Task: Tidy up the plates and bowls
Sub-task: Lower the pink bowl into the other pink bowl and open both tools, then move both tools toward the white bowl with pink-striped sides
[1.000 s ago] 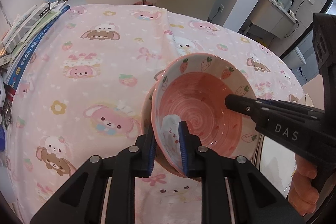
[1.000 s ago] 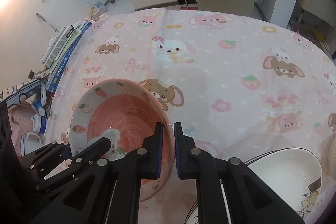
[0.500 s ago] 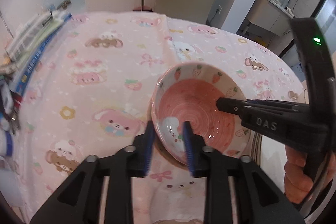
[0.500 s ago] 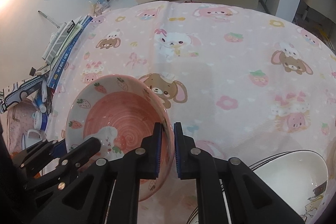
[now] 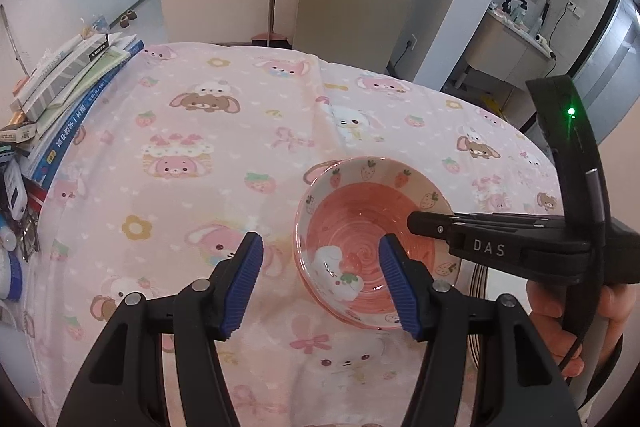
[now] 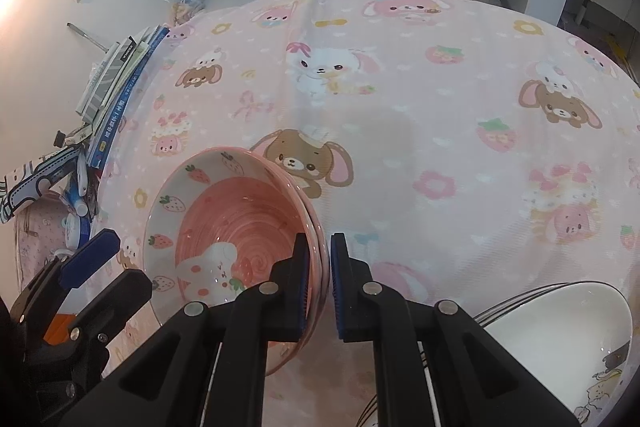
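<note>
Left hand-held gripper (image 5: 320,279): jaws spread wide, holding nothing; the pink bowl sits just past its right fingertip.
Right hand-held gripper (image 6: 319,275): pinching the pink bowl's rim at the bowl's 4 o'clock edge, one pad inside, one outside.
Pink bowl (image 6: 224,227): strawberry rim, rabbit print inside; tilted; on or above the table, cannot tell.
White bowl (image 6: 560,323): 4 o'clock from pink bowl, apart.
Table (image 6: 440,107): pink cartoon cloth.
Books (image 5: 72,87): stacked at table's 9 o'clock edge.
</note>
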A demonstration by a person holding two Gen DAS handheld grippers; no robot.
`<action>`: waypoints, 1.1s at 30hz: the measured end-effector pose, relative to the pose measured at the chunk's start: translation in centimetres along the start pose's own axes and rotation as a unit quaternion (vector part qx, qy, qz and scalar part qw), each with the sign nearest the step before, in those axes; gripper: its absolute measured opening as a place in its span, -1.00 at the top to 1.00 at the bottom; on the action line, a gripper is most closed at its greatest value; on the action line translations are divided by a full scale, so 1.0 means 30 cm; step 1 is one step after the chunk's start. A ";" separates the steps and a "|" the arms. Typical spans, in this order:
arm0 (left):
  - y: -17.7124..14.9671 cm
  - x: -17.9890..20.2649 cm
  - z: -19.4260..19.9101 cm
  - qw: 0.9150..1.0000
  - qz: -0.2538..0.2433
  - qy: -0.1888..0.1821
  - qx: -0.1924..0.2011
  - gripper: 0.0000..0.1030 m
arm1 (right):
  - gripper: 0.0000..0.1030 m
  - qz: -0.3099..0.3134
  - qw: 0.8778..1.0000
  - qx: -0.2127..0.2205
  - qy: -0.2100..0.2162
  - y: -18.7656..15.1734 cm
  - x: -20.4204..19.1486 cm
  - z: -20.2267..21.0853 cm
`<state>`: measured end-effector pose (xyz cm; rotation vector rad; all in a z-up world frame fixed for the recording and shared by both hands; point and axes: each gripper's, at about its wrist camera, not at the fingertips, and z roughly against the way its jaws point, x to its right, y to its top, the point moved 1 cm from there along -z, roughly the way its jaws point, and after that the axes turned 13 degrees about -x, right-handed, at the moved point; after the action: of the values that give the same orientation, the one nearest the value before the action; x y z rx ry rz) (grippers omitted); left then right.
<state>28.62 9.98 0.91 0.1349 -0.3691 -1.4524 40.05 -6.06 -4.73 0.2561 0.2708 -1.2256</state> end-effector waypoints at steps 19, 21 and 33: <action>-0.040 0.113 0.160 0.999 -0.011 -0.017 0.044 -0.15 | 0.79 0.007 0.992 0.116 -0.039 -0.099 0.002 0.337; -0.036 0.159 0.189 0.998 -0.029 -0.008 0.051 -0.15 | 0.78 0.010 0.991 0.132 -0.030 -0.121 0.016 0.398; 0.006 0.555 0.323 0.988 -0.099 -0.044 0.114 -0.57 | 0.78 -0.055 0.954 0.277 -0.099 -0.440 0.380 0.911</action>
<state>26.87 -5.11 12.78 0.3001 -0.6076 -1.6113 32.94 -29.54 16.45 0.6041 -0.2456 -1.4115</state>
